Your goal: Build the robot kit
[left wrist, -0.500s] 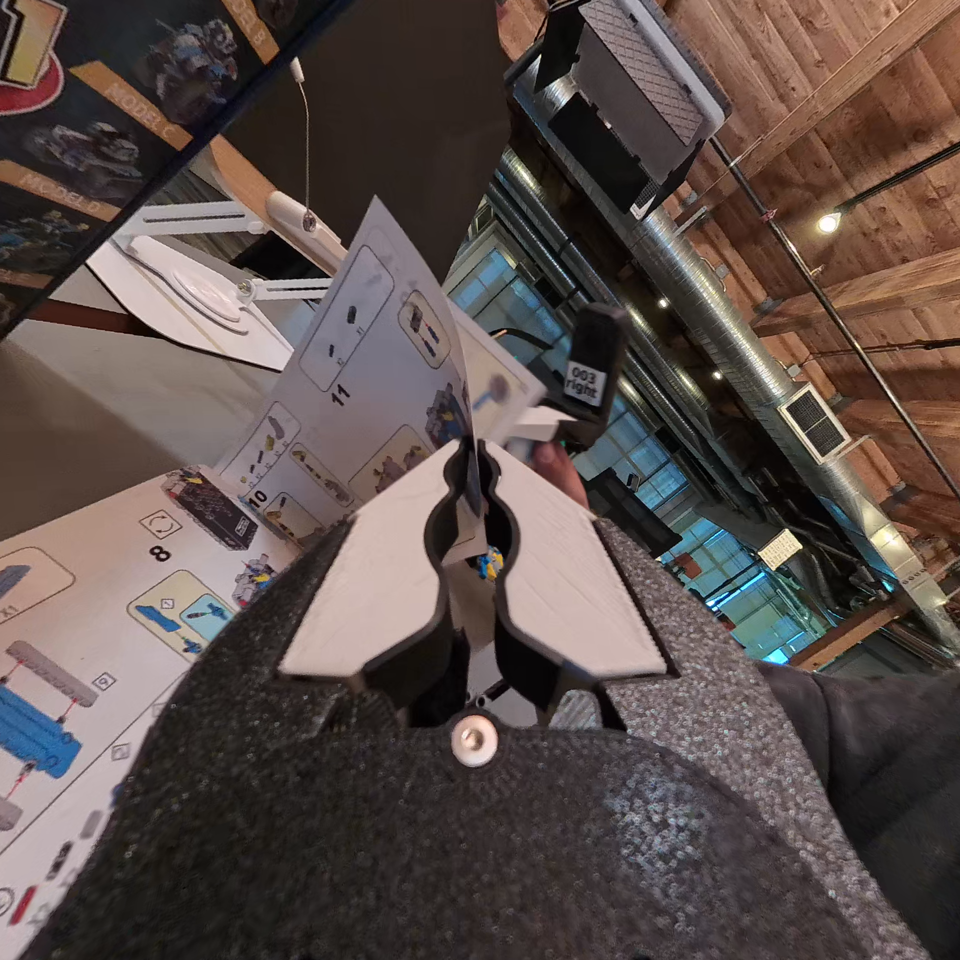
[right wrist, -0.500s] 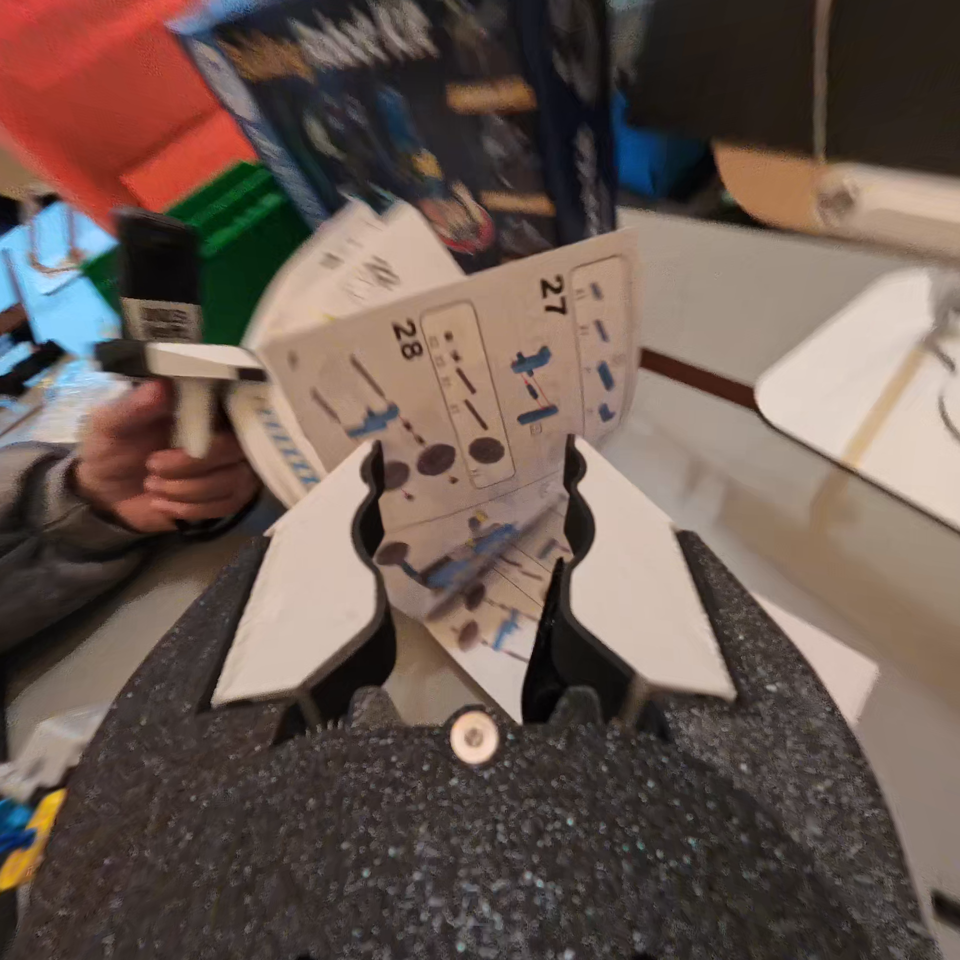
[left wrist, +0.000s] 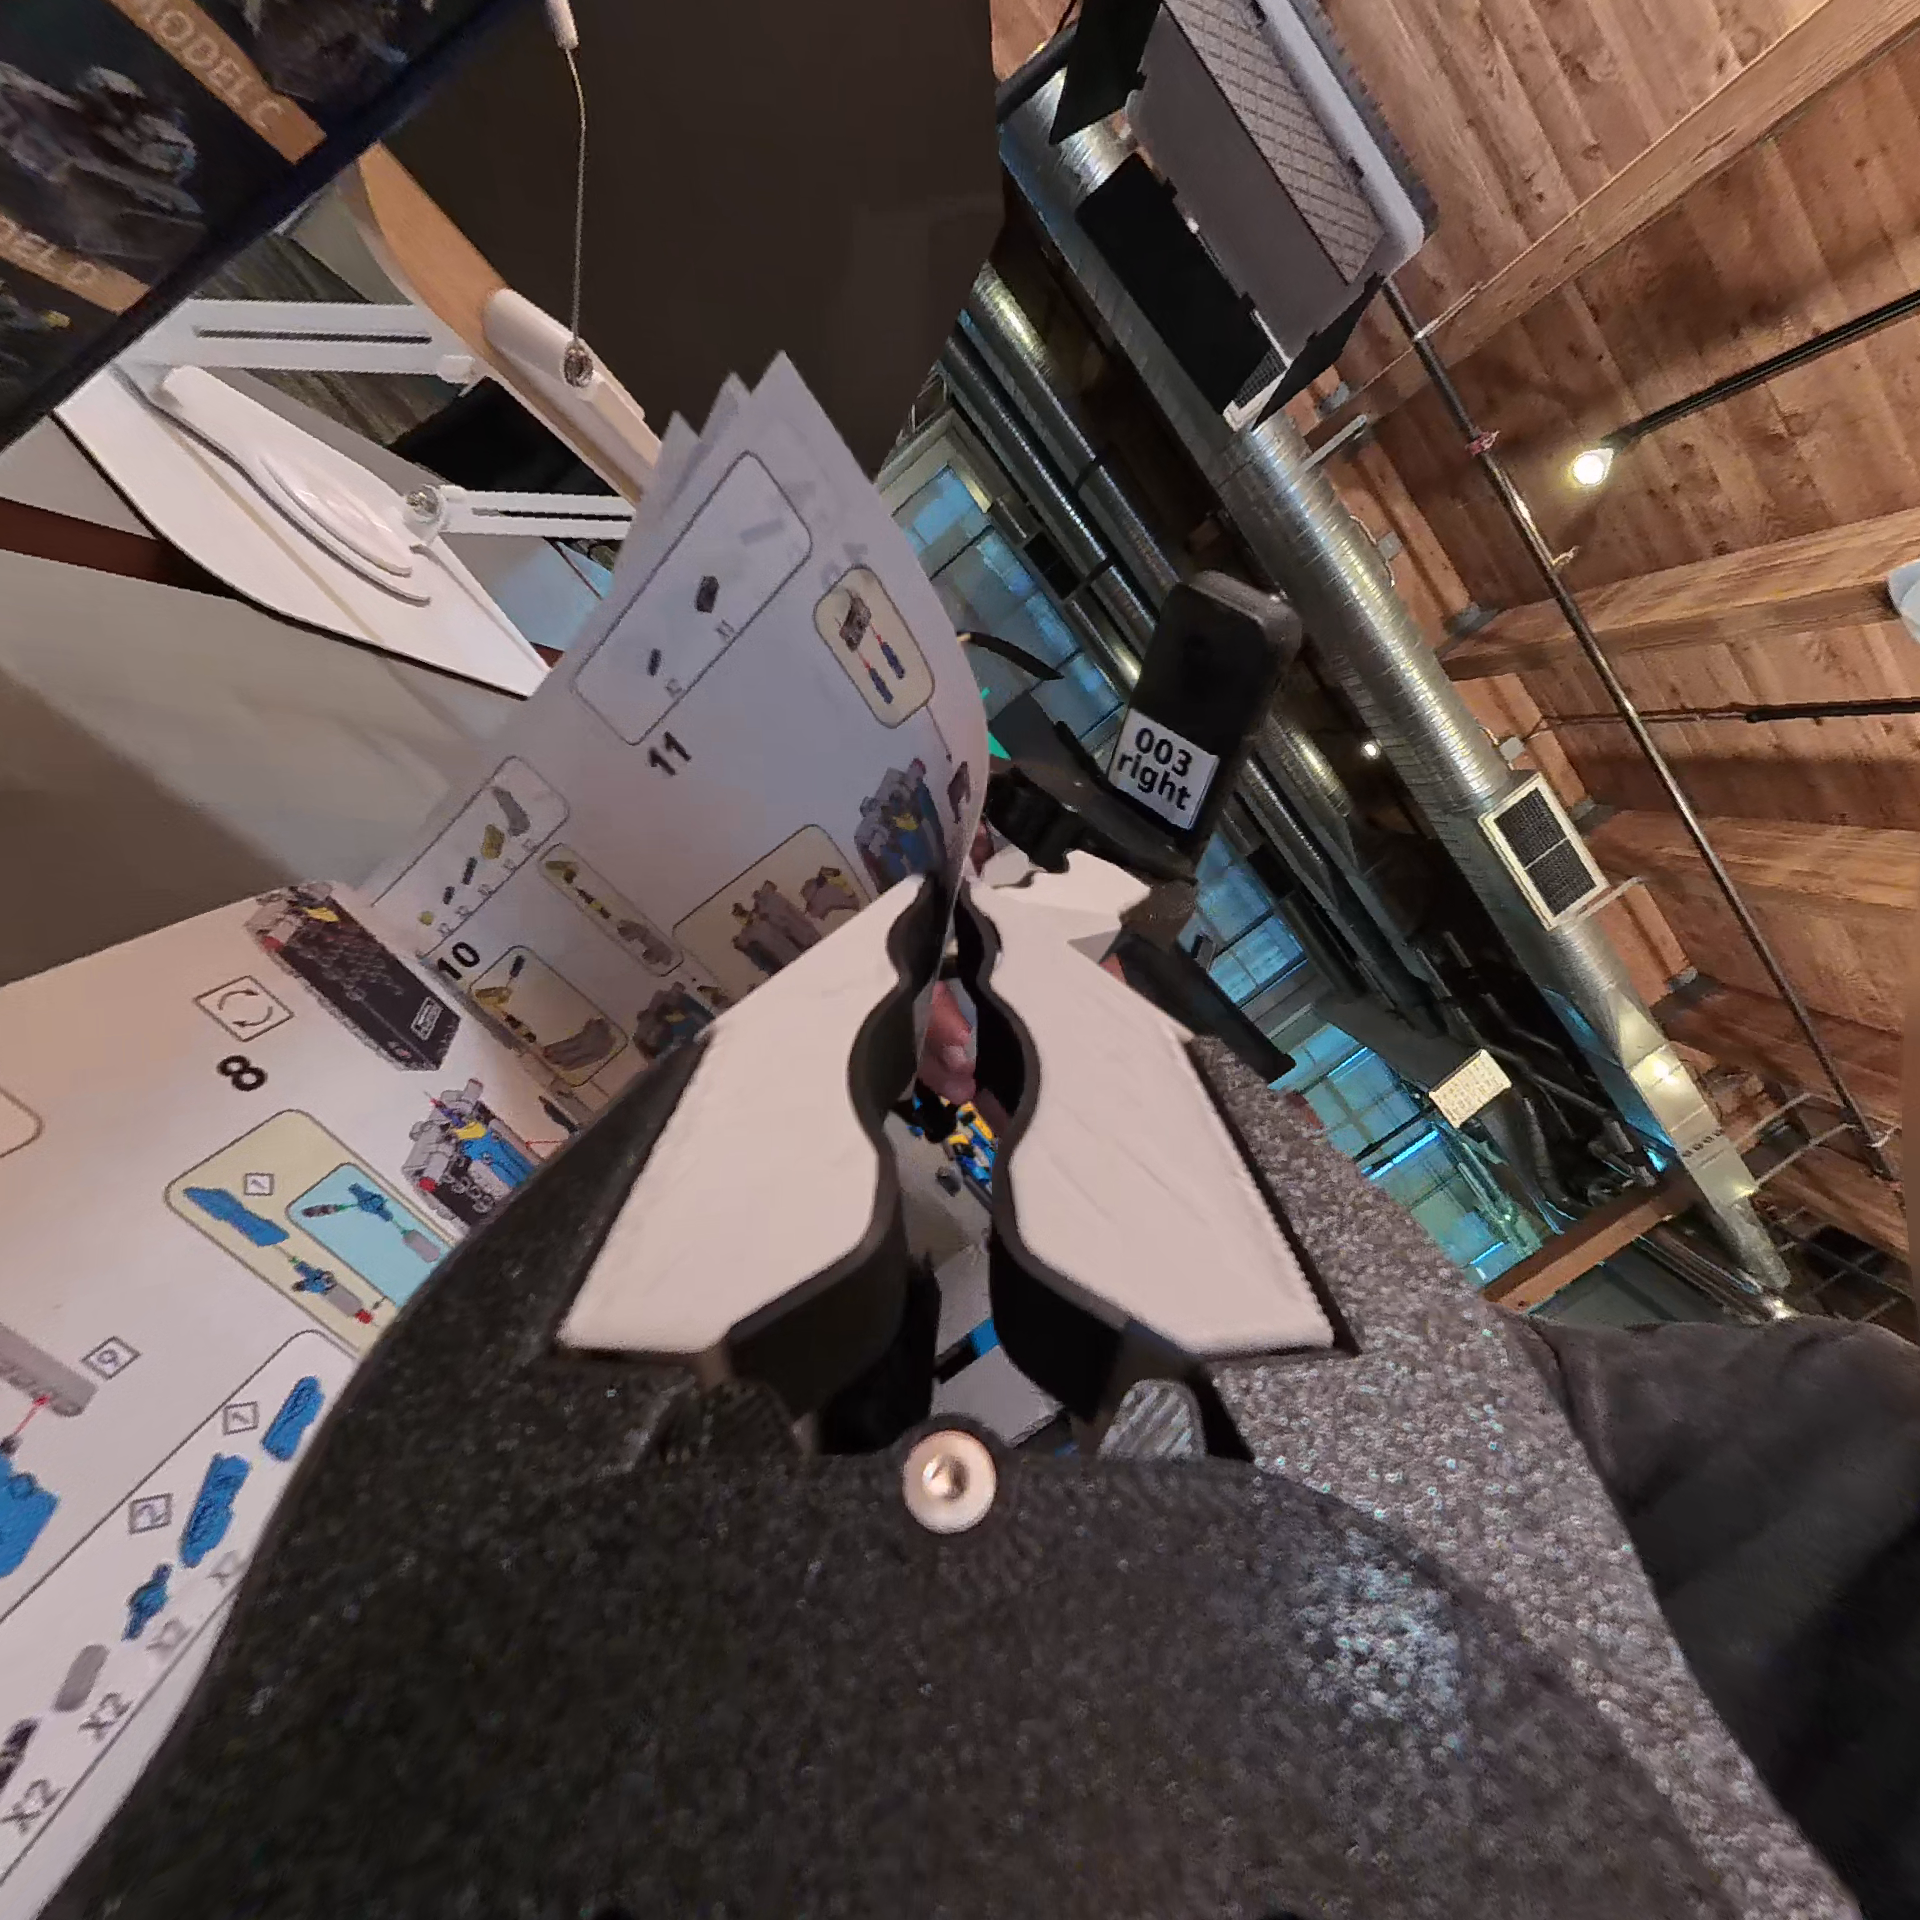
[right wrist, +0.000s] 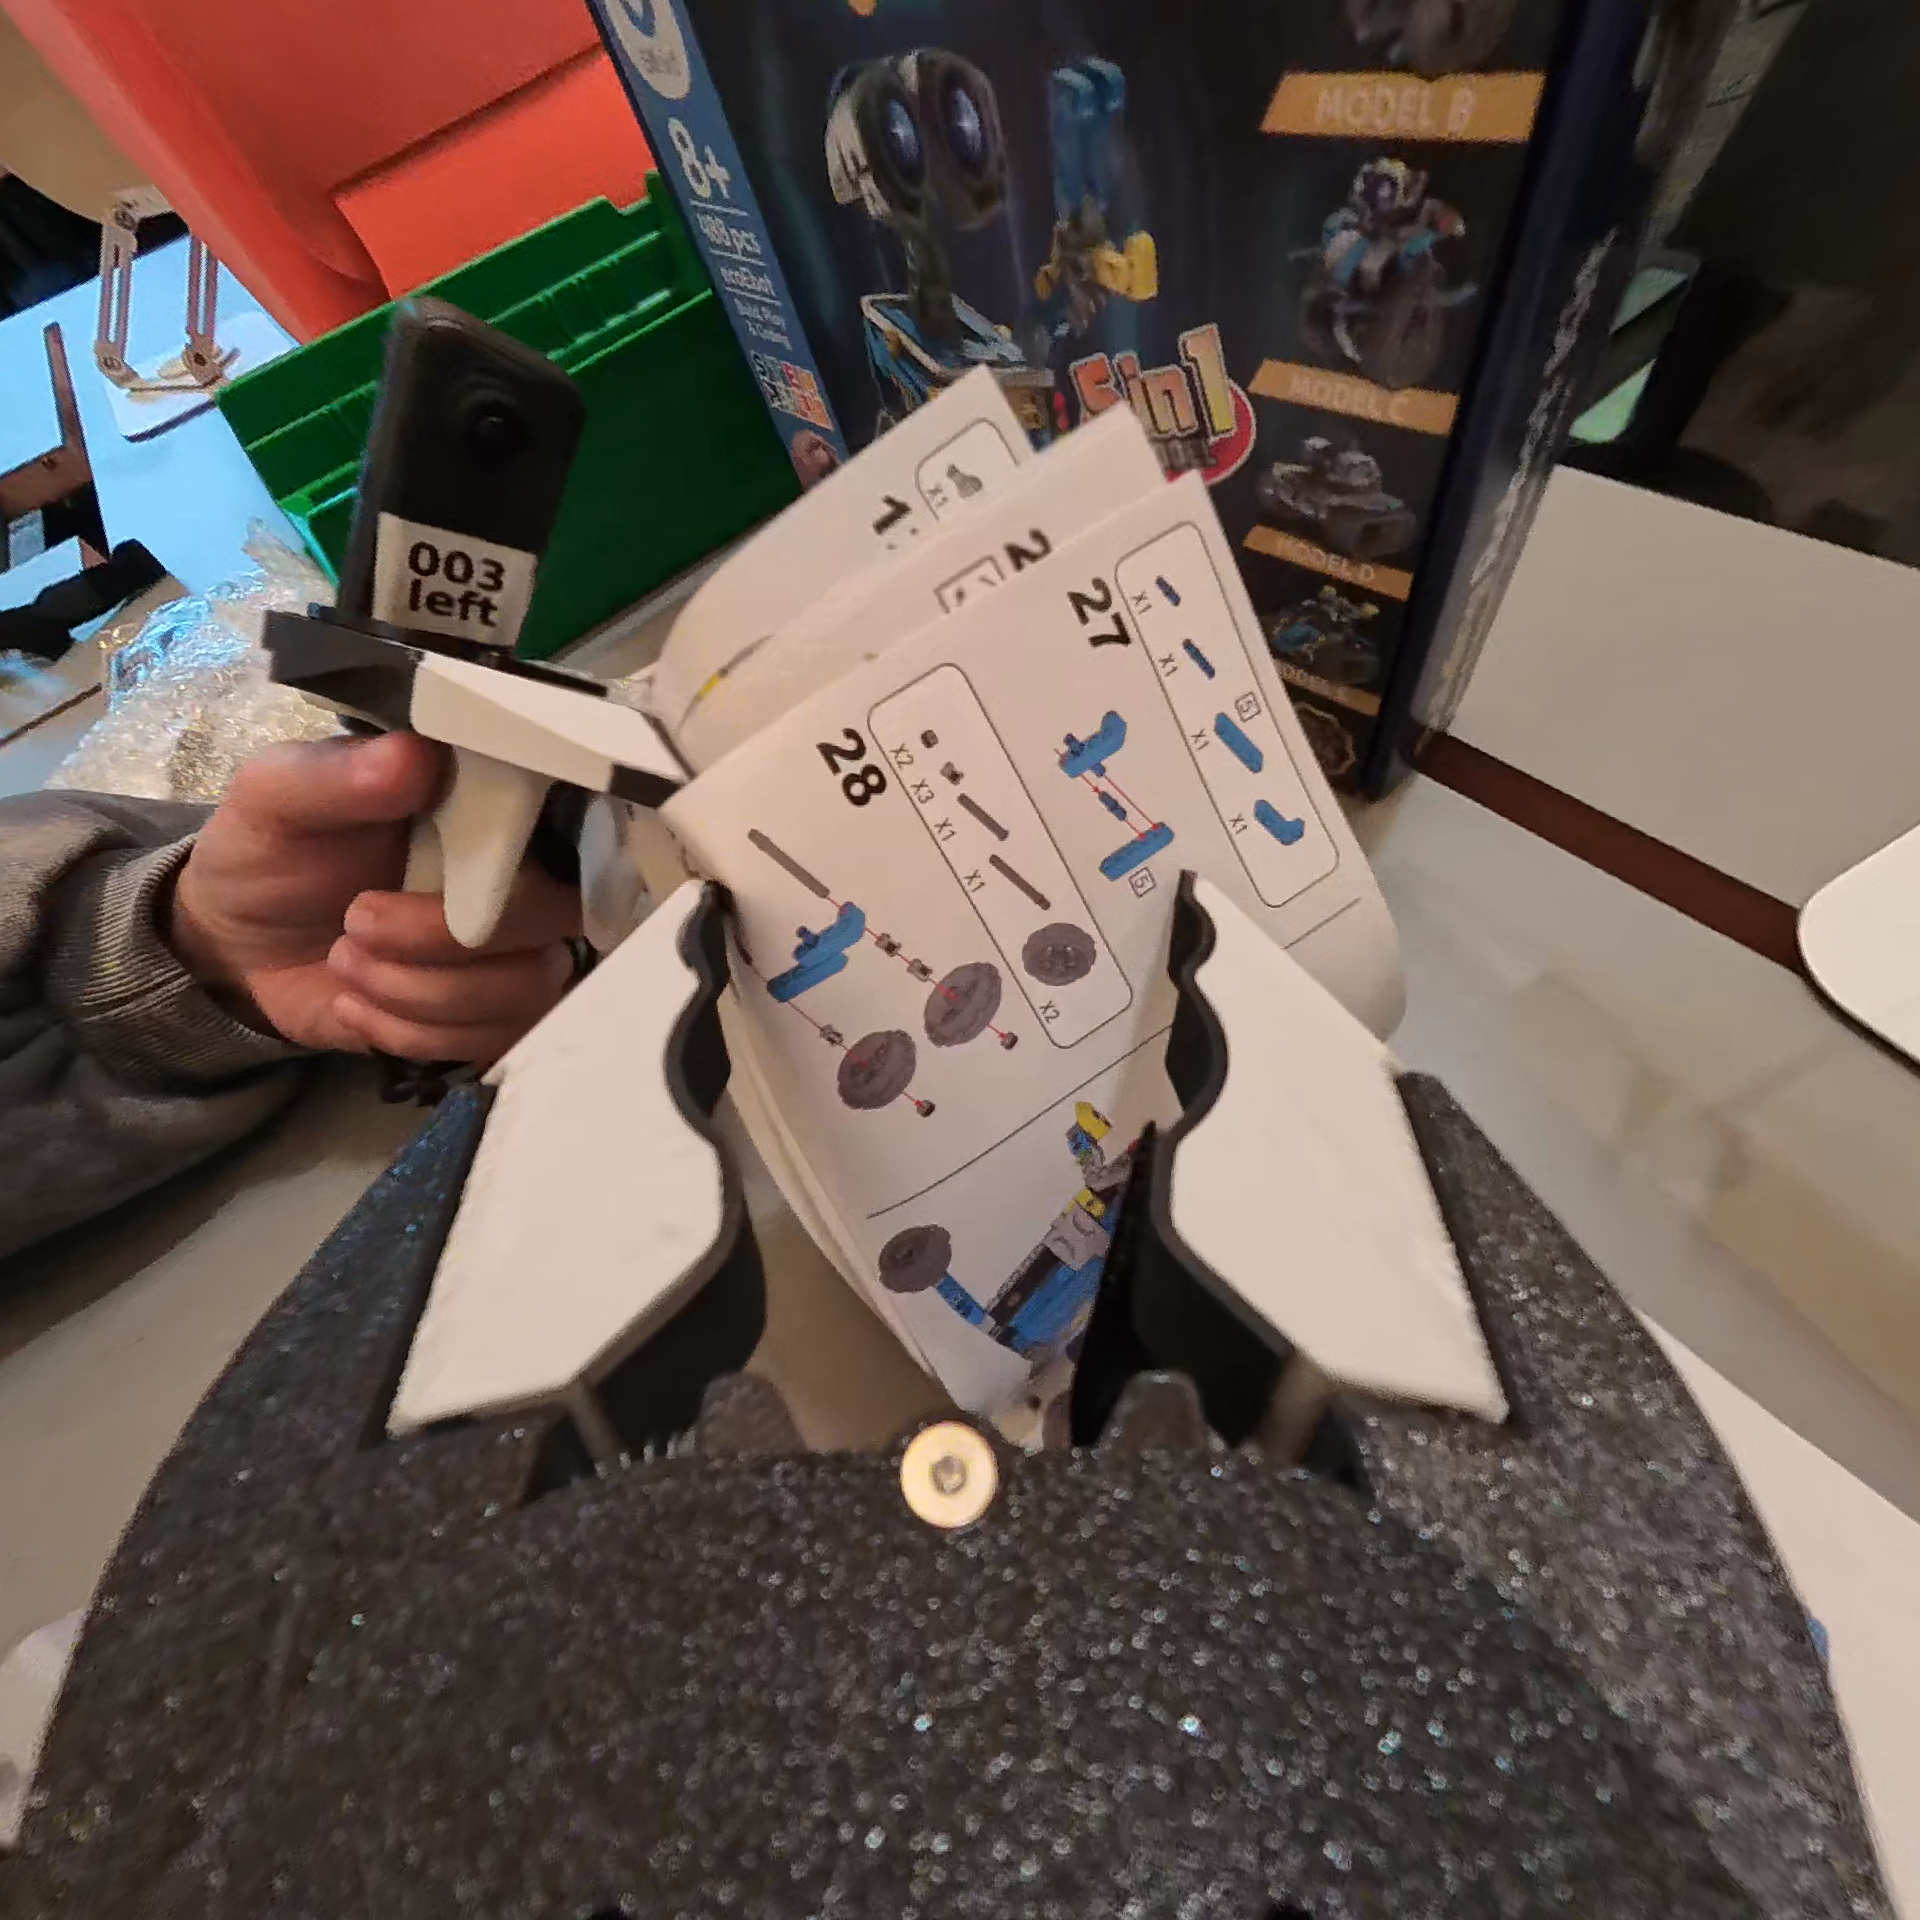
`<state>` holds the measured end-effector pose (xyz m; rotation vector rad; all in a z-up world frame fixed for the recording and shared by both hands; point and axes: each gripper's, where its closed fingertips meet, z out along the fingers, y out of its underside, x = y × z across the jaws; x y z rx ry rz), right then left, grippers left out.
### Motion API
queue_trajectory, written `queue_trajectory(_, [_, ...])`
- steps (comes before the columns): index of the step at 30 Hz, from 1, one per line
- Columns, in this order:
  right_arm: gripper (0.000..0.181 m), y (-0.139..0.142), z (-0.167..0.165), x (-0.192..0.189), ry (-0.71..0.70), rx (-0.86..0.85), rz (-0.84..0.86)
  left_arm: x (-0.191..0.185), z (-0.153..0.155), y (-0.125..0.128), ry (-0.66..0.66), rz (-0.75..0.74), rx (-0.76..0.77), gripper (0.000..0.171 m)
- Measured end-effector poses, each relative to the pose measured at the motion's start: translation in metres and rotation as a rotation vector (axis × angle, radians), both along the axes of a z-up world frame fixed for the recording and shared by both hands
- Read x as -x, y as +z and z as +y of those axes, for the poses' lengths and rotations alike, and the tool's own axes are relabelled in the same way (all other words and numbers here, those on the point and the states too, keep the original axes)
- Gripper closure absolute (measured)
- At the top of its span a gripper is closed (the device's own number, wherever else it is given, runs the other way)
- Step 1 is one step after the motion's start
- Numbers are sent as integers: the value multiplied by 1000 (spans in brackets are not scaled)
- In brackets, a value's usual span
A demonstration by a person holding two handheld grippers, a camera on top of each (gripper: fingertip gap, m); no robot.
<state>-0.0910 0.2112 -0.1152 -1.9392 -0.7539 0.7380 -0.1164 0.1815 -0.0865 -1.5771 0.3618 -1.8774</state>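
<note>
Taking the instruction booklet [right wrist: 997,852] as the landmark and reading the right wrist view from left to right: a hand [right wrist: 312,894] grips the left gripper [right wrist: 665,764], whose tips are closed on the edge of several raised pages; in its own view the left gripper [left wrist: 951,914] shows jaws nearly together, thin paper pinched between them. The booklet stands fanned and curling — light, limp, easily creased or torn, so it is best held near an edge or the spine. Around its lower pages the right gripper [right wrist: 945,914] stands wide open, a page lying between its jaws and brushing the right one, nothing clamped. Behind the booklet are a green crate [right wrist: 582,343] and a dark toy box [right wrist: 1247,260]; right of it the pale, smooth tabletop [right wrist: 1621,997] — overhead, a timber ceiling [left wrist: 1662,260] with ducting.
</note>
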Motion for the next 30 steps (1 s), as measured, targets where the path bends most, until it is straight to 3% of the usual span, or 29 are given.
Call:
queue_trajectory(4, [105, -7, 7, -19, -47, 0, -36, 2, -5, 3, -34, -14, -16, 154])
queue_trajectory(8, [105, -5, 12, -39, -110, 5, -47, 5, -2, 2, -10, -8, -11, 169])
queue_trajectory(13, [106, 55, 0, -57, -145, -216, 20, 6, 2, 0, 16, 10, -7, 171])
queue_trajectory(16, [115, 74, -25, -39, -31, -269, 99, 4, 3, -2, 19, 12, 9, 171])
queue_trajectory(18, [110, 57, -38, -11, 74, -204, 89, 0, 0, -3, 7, 18, 7, 171])
queue_trajectory(20, [113, 26, -30, 0, 49, -214, -81, -3, -3, -2, -7, 13, 4, 171])
queue_trajectory(22, [115, 14, -15, -2, -31, -297, -190, -4, -4, -2, -7, 22, 3, 170])
queue_trajectory(25, [110, 6, -7, -8, -53, -248, -200, -3, -2, -6, 13, 57, -11, 168])
queue_trajectory(27, [125, 7, 0, -23, -107, -246, -206, 2, -2, 0, 4, 19, -9, 169])
queue_trajectory(30, [123, -2, 9, -51, -176, -236, -295, 8, 2, -2, 28, 32, 0, 170])
